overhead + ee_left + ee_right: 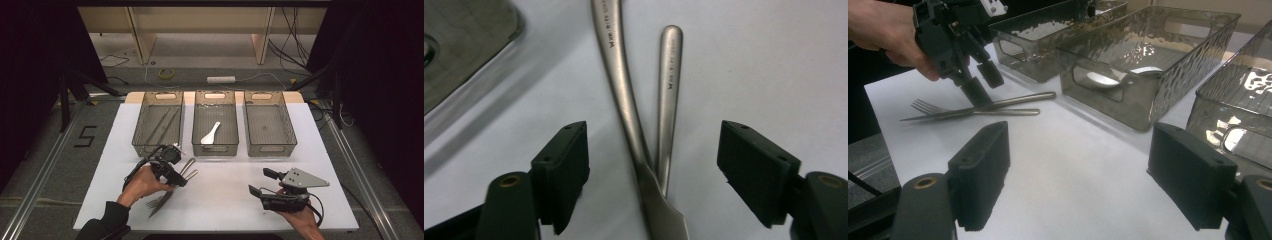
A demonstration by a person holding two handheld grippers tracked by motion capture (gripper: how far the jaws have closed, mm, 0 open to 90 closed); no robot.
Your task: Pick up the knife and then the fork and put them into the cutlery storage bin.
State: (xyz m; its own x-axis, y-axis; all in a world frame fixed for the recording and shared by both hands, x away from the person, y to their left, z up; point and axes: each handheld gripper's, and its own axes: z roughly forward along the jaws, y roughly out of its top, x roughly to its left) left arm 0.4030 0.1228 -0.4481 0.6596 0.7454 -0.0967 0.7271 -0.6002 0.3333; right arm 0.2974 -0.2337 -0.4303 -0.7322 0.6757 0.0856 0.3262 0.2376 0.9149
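Note:
A steel knife (161, 201) and a steel fork (191, 174) lie crossed on the white table (225, 200), left of centre. My left gripper (176, 176) hovers low over their handles, open, one jaw on each side. In the left gripper view the knife handle (621, 80) and fork handle (669, 90) run up between the open jaws of the left gripper (654, 165), which touch neither. My right gripper (260, 182) is open and holds nothing at the front right. The right gripper view shows the right gripper (1078, 165), the left gripper (982, 85), and the fork (928, 107).
Three clear grey bins stand side by side at the back. The left bin (145, 146) holds long thin metal pieces (162, 125). A white spoon (210, 134) lies in the middle bin (215, 149). The right bin (270, 149) looks empty.

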